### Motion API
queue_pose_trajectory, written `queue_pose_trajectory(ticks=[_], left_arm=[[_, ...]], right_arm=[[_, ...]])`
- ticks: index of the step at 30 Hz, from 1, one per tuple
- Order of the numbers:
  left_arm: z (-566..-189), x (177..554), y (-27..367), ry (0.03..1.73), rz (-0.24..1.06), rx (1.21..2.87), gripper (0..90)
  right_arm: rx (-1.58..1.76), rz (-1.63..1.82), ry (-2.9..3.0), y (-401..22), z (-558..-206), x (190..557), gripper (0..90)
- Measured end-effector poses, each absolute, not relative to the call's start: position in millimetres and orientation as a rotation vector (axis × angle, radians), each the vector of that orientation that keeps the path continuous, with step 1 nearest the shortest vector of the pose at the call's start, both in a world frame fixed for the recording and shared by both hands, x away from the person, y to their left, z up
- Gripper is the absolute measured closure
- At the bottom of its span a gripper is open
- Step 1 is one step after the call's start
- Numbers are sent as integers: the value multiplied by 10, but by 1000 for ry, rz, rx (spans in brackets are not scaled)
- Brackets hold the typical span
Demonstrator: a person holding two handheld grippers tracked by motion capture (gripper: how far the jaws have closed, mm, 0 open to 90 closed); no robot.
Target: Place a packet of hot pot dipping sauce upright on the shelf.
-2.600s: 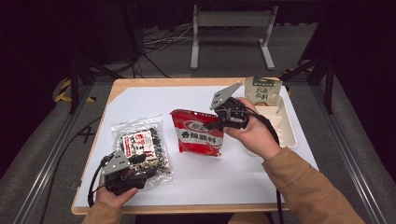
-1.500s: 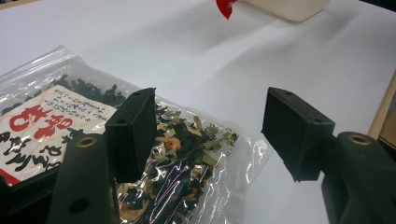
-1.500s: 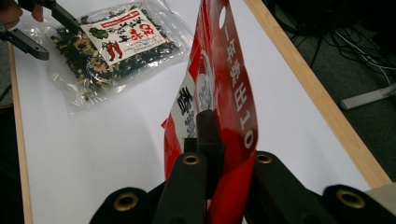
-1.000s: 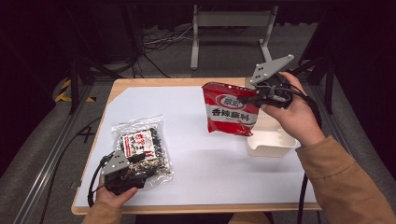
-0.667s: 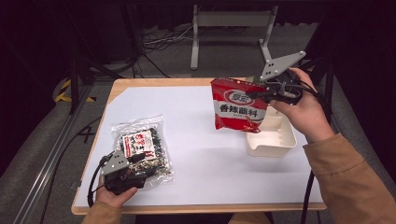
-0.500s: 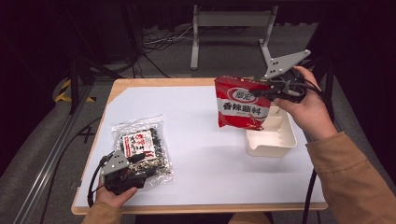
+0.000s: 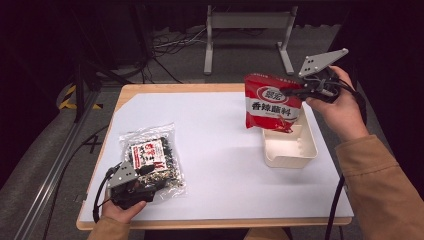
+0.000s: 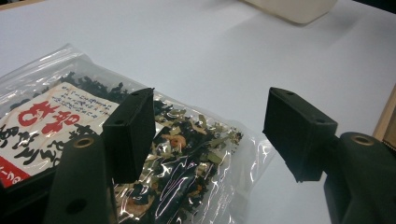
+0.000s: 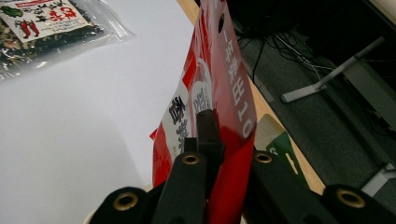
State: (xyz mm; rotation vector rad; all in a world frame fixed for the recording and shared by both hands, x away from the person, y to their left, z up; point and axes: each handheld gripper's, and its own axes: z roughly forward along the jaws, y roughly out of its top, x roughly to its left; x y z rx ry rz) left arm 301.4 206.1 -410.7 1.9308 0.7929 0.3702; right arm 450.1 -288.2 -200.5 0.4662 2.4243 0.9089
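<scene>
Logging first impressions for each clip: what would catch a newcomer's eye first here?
The red snack packet stands out, hanging upright in the air over the cream tray at the table's right side, pinched near its top edge by the right gripper. Next comes the clear bag of dark dried food lying flat at the near left, with the left gripper open at its near edge.

Tan sleeve [image 7: 387,185], black tools with 2 jaws, grey triangular plates
</scene>
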Motion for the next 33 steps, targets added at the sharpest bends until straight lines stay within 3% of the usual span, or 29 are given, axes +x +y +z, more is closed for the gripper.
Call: queue_pose_trajectory(ticks=[33], left_arm=[[-4115, 3017, 2061, 795, 368, 1936, 344]], right_arm=[[497, 878, 2368, -3365, -2233, 4916, 886]])
